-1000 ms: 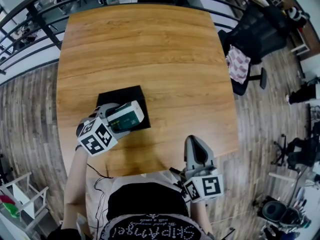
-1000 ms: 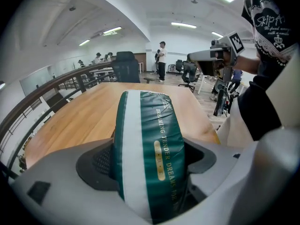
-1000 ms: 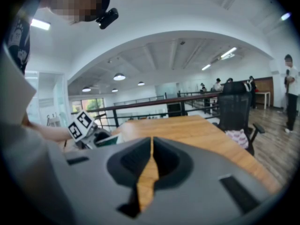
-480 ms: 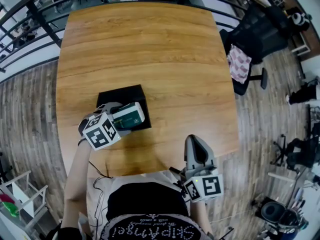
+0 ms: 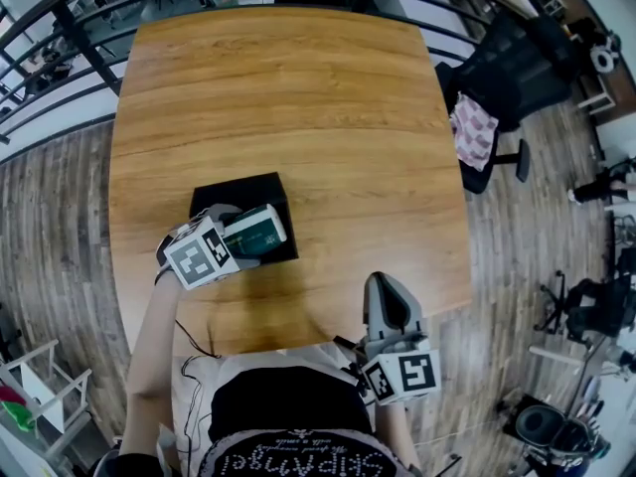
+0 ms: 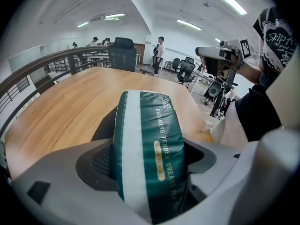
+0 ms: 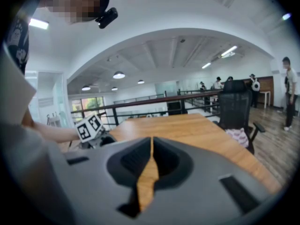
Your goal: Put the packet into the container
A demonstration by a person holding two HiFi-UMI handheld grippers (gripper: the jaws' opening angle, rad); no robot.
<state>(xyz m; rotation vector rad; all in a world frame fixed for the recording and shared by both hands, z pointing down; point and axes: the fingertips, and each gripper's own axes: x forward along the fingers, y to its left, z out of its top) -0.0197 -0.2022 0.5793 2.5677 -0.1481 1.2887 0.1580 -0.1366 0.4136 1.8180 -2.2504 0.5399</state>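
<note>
Left gripper (image 5: 238,240) has edged toward the container (image 5: 225,194), clamped on the packet (image 5: 258,230). I see the packet over the container's near right corner, long axis pointing right. Right gripper (image 5: 389,304) is closed and empty at the desk's (image 5: 328,117) near edge.

Green-and-white packet (image 6: 150,149), black container (image 5: 241,191)

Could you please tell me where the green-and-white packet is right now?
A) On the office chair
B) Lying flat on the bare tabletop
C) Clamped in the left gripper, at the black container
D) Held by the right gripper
C: the packet sits squeezed between the jaws of the left gripper, overlapping the black container in the head view, while the right gripper is shut on nothing.
</note>
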